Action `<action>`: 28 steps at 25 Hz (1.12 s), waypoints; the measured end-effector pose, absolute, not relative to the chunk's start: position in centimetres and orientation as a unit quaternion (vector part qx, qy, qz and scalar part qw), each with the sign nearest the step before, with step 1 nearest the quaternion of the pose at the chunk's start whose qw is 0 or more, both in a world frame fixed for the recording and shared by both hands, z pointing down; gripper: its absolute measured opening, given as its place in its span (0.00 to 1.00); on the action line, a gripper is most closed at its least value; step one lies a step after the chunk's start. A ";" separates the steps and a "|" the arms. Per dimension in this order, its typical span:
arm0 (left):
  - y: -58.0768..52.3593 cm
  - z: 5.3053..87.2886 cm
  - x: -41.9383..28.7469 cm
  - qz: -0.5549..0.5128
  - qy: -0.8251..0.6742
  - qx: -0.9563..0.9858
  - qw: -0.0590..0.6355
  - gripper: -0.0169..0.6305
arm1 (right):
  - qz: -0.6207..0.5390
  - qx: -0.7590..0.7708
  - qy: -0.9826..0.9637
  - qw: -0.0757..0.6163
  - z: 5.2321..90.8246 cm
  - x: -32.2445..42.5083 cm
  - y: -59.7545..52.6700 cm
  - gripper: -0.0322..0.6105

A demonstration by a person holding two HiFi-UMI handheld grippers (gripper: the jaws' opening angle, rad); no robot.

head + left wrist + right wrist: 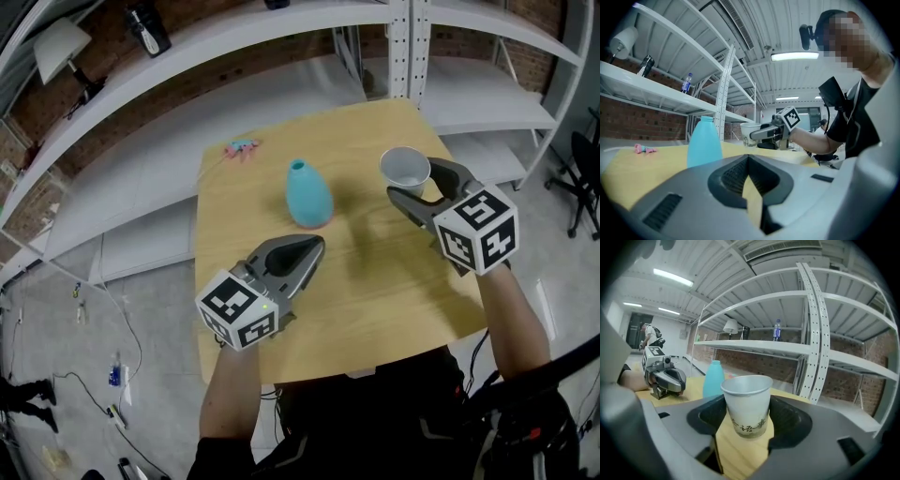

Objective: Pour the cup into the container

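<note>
A white paper cup [746,401] is sitting upright between the jaws of the right gripper [417,183], whose pads are pressing on its two sides over the far right corner of the wooden table [375,281]. In the right gripper view the cup's base is appearing to hang just clear of the tabletop. A line of dark Chinese characters is running round the cup near its base; they are too small to read with certainty. From the head view, the cup's mouth is facing up and its inside is showing plain white.

To the cup's left, well apart from it, the blue container [308,195] is standing upright near the middle of the table, a narrow-necked vessel with no label showing. The left gripper [314,246] is hovering on the near side of the container, pointing toward it, its jaws drawn together at the tips and holding nothing.

Each gripper is carrying a cube with black-and-white square markers [476,230]. A small pink object [241,147] is lying at the table's far left corner. Behind, white metal shelving [811,350] is standing against a brick wall, and a bottle with a blue label [776,330] is resting on one shelf, its print unreadable.
</note>
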State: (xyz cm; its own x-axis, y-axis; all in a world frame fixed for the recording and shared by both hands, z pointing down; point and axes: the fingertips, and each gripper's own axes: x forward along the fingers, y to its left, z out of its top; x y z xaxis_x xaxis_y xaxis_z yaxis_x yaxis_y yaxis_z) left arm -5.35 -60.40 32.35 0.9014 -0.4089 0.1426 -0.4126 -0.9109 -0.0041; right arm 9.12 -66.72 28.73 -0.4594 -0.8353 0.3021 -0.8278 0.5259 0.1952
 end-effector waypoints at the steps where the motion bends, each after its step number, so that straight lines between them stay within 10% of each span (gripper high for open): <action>1: -60.3 32.3 -5.4 0.070 -0.209 0.975 0.013 0.01 | -0.018 0.485 -0.855 0.185 28.2 8.8 -66.8 0.50; 28: -59.1 32.5 -5.4 0.070 -0.173 0.982 0.008 0.01 | -0.183 0.437 -0.825 0.308 23.8 0.6 -70.2 0.50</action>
State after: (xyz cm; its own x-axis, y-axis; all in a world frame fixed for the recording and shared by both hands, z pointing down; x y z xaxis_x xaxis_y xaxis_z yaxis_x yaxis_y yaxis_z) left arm -5.37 -59.05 32.55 0.9301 -0.3395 0.1405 -0.3417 -0.9398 -0.0084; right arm 0.60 -70.24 23.79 -0.4285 -0.8334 0.3489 -0.6073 0.5516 0.5718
